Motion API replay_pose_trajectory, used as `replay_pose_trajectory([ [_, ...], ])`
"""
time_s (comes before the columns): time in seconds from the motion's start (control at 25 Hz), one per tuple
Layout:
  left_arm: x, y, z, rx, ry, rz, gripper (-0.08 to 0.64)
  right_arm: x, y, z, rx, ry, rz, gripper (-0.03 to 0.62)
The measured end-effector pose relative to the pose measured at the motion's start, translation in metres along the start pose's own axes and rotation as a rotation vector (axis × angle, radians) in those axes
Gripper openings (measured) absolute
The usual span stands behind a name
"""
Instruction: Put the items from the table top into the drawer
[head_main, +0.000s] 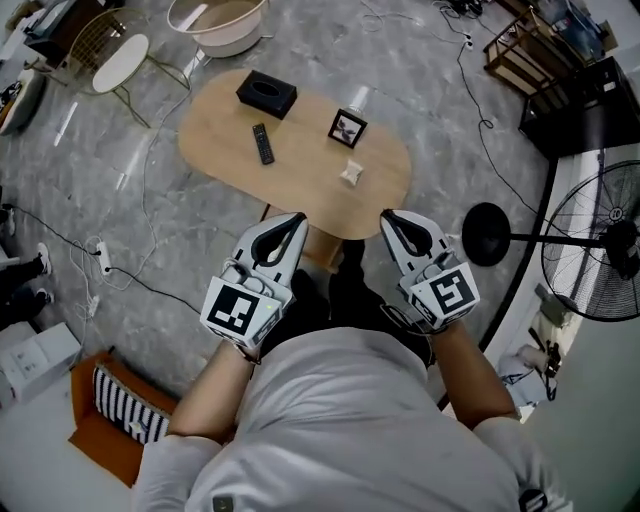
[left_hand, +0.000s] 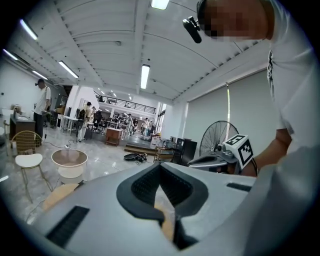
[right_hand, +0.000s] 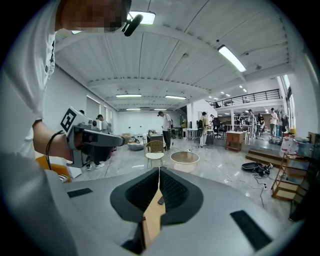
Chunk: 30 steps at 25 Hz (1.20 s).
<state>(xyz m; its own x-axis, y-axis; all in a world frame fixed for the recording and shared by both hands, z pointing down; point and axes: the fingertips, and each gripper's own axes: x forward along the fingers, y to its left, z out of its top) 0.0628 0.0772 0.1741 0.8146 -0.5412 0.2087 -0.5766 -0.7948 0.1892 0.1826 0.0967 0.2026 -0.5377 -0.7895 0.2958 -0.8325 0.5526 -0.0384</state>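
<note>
Left claw (head_main: 296, 219) and right claw (head_main: 386, 216), both closed tight and empty, hover at the worktop's (head_main: 225, 125) 6 o'clock edge; remote (head_main: 262, 143) at 9 o'clock, black box (head_main: 266, 95) at 11, white packet (head_main: 351, 172) at 4. The remote looks light and stiff, probably best pinched across its narrow width.

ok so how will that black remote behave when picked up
The remote control looks like a slim hard bar, so probably stiff and light. Lying flat on the wooden table, it should slide rather than roll or tip if pushed. Its low profile may make gripping fiddly.
</note>
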Motion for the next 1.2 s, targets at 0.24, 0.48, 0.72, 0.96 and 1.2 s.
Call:
replay_pose_trajectory([
  [0.24,0.046,0.024,-0.045,-0.059,0.062,0.048,0.009,0.03,-0.05,-0.039,0.003,0.051,0.043,0.028],
  [0.48,0.1,0.041,-0.097,-0.097,0.15,0.046,0.009,0.061,-0.1,-0.092,0.045,0.126,0.094,0.04],
  [0.72,0.148,0.055,-0.133,-0.112,0.2,0.072,0.009,0.095,-0.131,-0.153,0.049,0.231,0.174,0.128],
  [0.96,0.183,0.082,-0.182,-0.119,0.245,0.098,0.009,0.142,-0.146,-0.231,0.03,0.362,0.265,0.238],
  [1.2,0.201,0.097,-0.242,-0.173,0.338,0.126,0.009,0.181,-0.157,-0.3,0.028,0.472,0.322,0.267],
])
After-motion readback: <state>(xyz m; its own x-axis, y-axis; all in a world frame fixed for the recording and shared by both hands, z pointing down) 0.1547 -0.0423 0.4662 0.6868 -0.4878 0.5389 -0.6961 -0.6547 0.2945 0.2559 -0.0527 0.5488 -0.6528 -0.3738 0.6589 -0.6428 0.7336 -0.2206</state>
